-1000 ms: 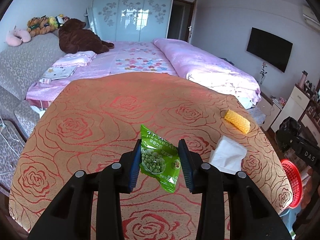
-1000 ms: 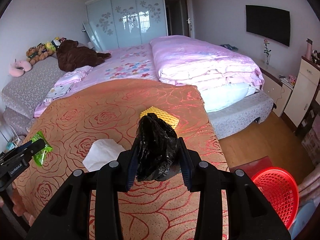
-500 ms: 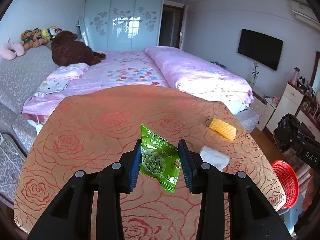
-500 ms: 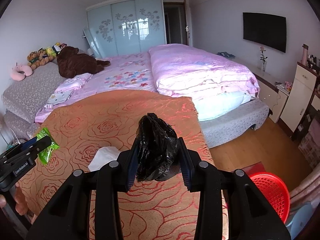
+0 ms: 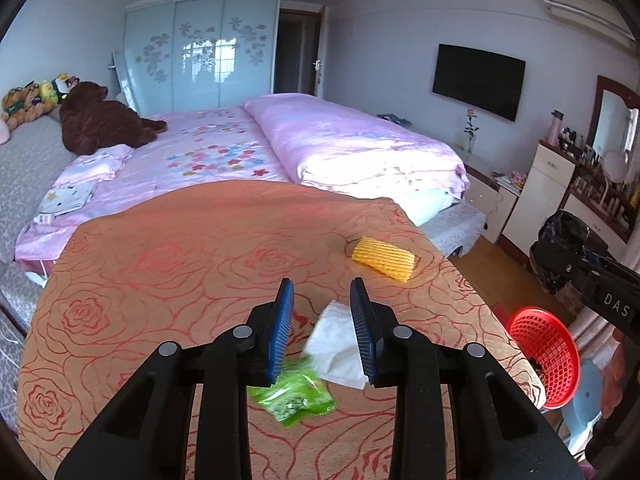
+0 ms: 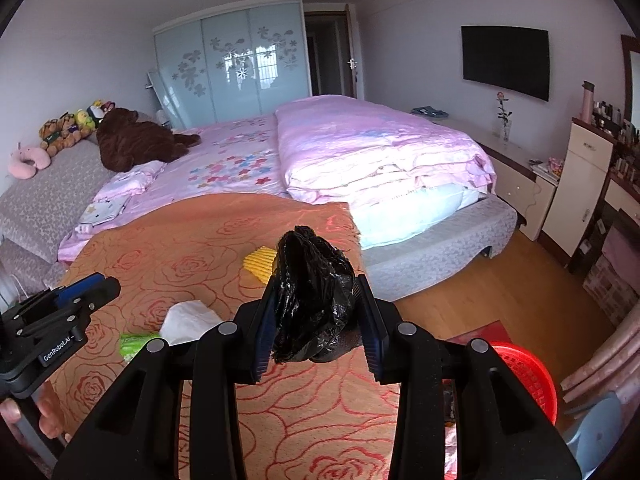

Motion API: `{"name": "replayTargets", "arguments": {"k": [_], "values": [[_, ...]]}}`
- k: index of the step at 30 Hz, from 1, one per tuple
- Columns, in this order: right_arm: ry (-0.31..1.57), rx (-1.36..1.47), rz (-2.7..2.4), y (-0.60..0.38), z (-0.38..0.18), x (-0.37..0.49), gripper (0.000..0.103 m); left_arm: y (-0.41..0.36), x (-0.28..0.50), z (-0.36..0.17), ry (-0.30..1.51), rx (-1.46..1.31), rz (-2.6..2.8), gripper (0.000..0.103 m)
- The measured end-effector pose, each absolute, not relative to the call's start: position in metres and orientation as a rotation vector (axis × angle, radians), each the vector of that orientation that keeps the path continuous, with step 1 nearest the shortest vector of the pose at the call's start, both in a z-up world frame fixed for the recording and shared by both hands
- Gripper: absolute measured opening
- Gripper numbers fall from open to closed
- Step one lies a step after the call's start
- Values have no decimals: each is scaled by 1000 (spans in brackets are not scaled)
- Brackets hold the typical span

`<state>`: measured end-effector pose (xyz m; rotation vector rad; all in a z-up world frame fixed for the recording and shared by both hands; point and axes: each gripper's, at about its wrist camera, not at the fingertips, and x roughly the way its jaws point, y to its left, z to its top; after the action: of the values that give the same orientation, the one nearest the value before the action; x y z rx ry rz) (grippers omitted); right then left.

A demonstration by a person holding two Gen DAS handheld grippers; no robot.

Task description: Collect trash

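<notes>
**Left jaws empty, snack packet dropped; right jaws clamped on black bag**

Jaws first. Left gripper [image 5: 322,312]: jaws have just been closing, yet nothing sits between them; they stand apart and bare. Right gripper [image 6: 318,312]: clenched on a crumpled black plastic bag [image 6: 312,300], pads pressed into both its sides, the bag bulging above the fingers.

Landmark: the orange rose-patterned cloth [image 5: 180,264] spread over the table at the foot of the bed.

- Green snack packet [image 5: 296,394]: lying loose on the cloth, below the left gripper, near edge. Looks blurred. Not gripped.
- White tissue [image 5: 338,354]: on the cloth, touching or just beside the packet, toward the right.
- Yellow ribbed wrapper [image 5: 382,258]: on the cloth, far right part, well apart from the other two.
- Red basket [image 5: 542,354]: off the cloth, on the floor past its right edge. Contents too small to tell.

Progress, judged: early. Nothing visibly binned. Bag in hand, apparently on its way to the basket. Packet, tissue and yellow wrapper all left to collect; the packet needs a fresh grasp.
</notes>
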<state>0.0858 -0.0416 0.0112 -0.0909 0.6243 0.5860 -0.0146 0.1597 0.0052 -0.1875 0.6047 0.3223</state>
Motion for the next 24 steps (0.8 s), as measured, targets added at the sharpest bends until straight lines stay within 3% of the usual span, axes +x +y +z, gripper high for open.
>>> {"name": "replayTargets", "arguments": {"k": [10,11,13,14,23,24], "values": [[644,-86,584,-45,3,88,36,177,-17,-17,686,-243,312,29],[646,-86,587,-45,2,88,36,179,-16,-23,704,-251,308,31],[649,-87,591,-44,2,88,36,180,-13,-34,731,-257,310,53],[652,-87,593,-44,1,89,36,181,-12,-40,747,-258,317,56],[674,-71,593,-46,-3,93,36,190,0,-74,841,-255,355,56],[674,-71,594,-46,-3,94,36,191,-1,-76,844,-256,360,52]]}}
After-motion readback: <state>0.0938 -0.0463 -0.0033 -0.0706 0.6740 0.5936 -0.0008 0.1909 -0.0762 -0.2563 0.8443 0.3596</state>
